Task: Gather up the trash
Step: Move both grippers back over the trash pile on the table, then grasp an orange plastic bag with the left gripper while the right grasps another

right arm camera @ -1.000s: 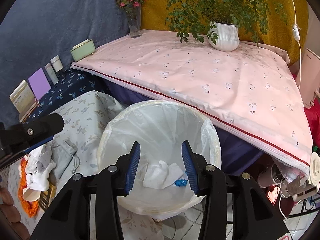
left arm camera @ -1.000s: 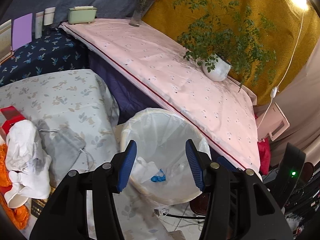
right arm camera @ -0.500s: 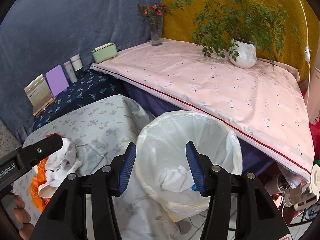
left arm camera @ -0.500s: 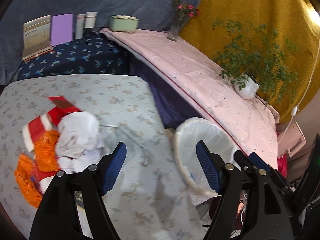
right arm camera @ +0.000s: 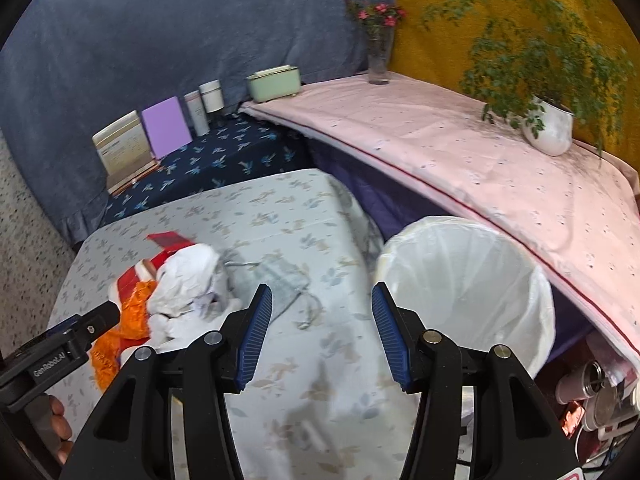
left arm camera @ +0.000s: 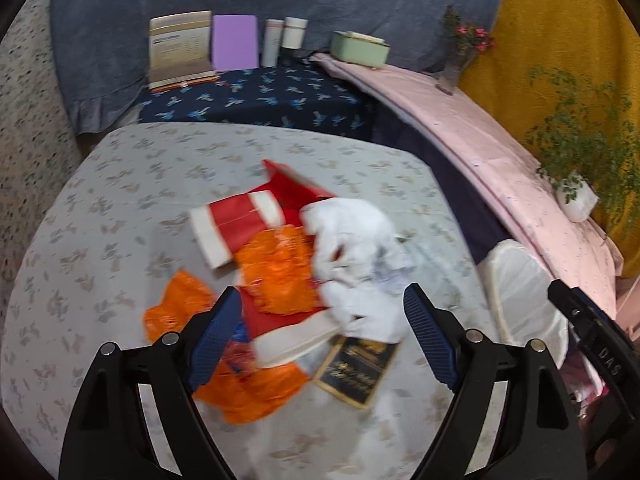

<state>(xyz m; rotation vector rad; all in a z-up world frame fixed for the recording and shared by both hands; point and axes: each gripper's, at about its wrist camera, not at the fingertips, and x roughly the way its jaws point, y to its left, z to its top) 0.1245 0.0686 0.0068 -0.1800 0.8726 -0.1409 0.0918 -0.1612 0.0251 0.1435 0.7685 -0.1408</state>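
Trash heap (left arm camera: 304,280) of crumpled white paper (left arm camera: 356,264), crinkly orange plastic wrap (left arm camera: 276,276), flat red-and-white cardboard box (left arm camera: 244,228) and small black-and-gold packet (left arm camera: 358,368), all lying in a pile on the low table with the pale leafy cloth (left arm camera: 120,208). Just off the table's right edge, round bin with a thin white bag liner (right arm camera: 472,280), well apart from the pile. Beside the pile, a soft grey drawstring pouch (right arm camera: 280,276), maybe not trash.

Step in hand, by the look of it: coming in for another piece. Left gripper (left arm camera: 320,344) above the near side of the heap, jaws just opened wider, now spread far apart, nothing between the pads yet. Right gripper (right arm camera: 320,332) over bare cloth between pouch and bin, jaws about half open, just opened a little, holding nothing.

Next move, likely: go lower, get both left pads around one loose piece, maybe the white paper or the orange wrap, squeeze, lift, carry over the bin. Blurry left view, so hard to tell which piece sits on top.
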